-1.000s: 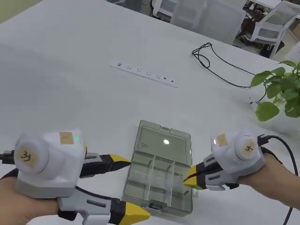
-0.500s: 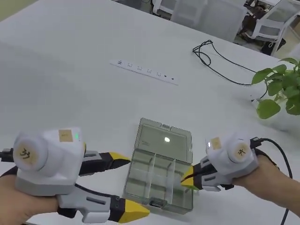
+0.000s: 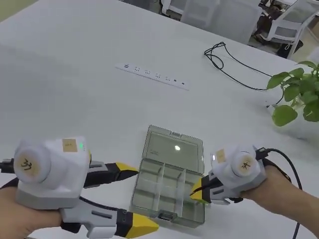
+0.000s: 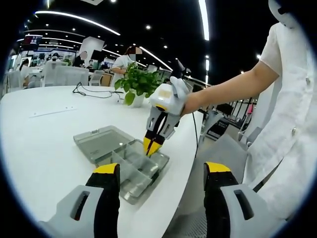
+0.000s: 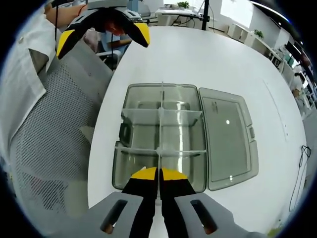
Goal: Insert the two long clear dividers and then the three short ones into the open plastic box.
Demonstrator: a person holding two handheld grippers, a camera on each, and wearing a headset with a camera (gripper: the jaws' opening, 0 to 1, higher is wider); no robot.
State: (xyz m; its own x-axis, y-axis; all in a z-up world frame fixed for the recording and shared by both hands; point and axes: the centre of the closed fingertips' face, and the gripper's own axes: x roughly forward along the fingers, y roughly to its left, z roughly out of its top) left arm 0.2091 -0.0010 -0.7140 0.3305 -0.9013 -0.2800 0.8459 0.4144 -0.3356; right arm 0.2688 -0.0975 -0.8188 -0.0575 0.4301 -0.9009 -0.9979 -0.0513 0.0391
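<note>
Hazards at this stage concern the last short divider and an unrestrained box. At the left of the head view, the left gripper (image 3: 134, 198) hangs with its jaws wide apart and holds nothing. It sits just beside the left wall of the open plastic box (image 5: 118, 163) without touching it. The box lies on the white table (image 3: 75, 109) near the front edge, with the lid (image 3: 175, 145) folded flat on the far side. Both long dividers (image 5: 178, 113) stand seated across the tray, and two short dividers (image 5: 161, 130) appear to sit in line across them. At the right, the right gripper (image 5: 158, 172) has its jaws pressed together over the row nearest the right wall. It appears to be clamped on the top edge of the third short divider (image 5: 158, 157); whether that piece has reached the floor cannot be told. If the divider ends miss the slots in the wall and in the adjacent long divider, downward force is likely to bow the clear strip or jam it askew. The same force could spring the adjacent long divider out of its seat. With nothing bracing the box, a sideways push from the right gripper may slide it toward the table edge. Opening the jaws before the piece is fully home may let it tip over.
</note>
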